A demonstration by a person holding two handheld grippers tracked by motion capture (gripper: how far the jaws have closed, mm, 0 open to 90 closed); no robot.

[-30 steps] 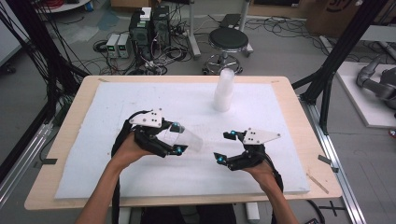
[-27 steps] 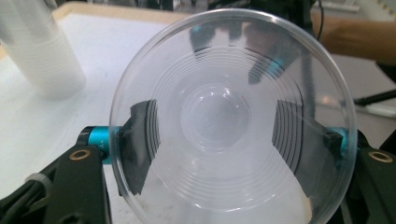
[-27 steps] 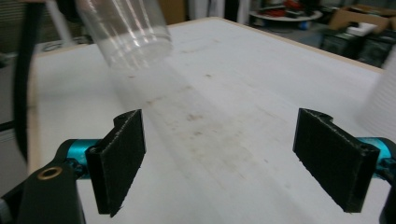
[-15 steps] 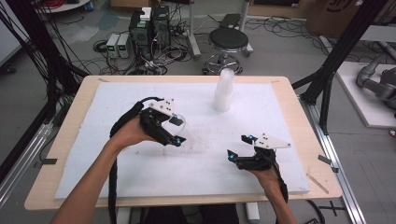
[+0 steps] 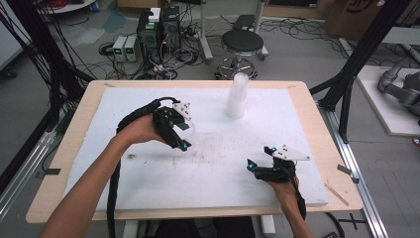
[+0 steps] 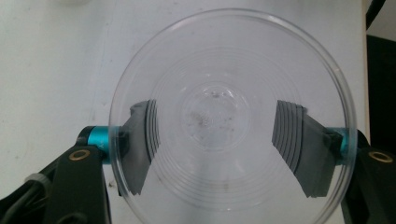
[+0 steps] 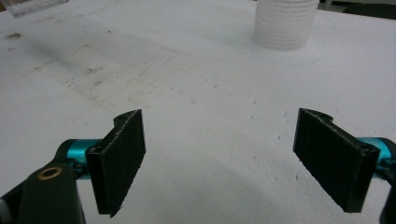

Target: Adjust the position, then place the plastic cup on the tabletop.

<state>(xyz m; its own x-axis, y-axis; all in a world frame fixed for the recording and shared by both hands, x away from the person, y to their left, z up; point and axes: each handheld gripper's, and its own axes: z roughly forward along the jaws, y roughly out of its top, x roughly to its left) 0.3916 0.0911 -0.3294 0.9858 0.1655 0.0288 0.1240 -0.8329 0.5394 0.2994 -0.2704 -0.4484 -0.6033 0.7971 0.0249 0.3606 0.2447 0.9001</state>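
The left gripper (image 5: 179, 133) holds a clear plastic cup (image 6: 232, 112), its two grey pads pressed against the cup's sides, so that in the left gripper view one looks straight down the open mouth to the round bottom. In the high view the cup is hard to make out, but the gripper sits above the white mat (image 5: 148, 193) on the left half of the table (image 5: 59, 198), tipped downward, and whether the cup touches the mat cannot be told. A stack of cups (image 5: 237, 96) stands upright near the far edge of the mat, well apart from both grippers; its ribbed base also appears at the top of the right gripper view. The right gripper (image 5: 258, 158) rests low near the right front of the mat with its jaws spread wide and nothing between them. Judging by this, one cup is separated from the stack and in hand, which looks like the first part of the work; setting it down on the mat is not yet done, and the remaining cups in the stack are untouched.
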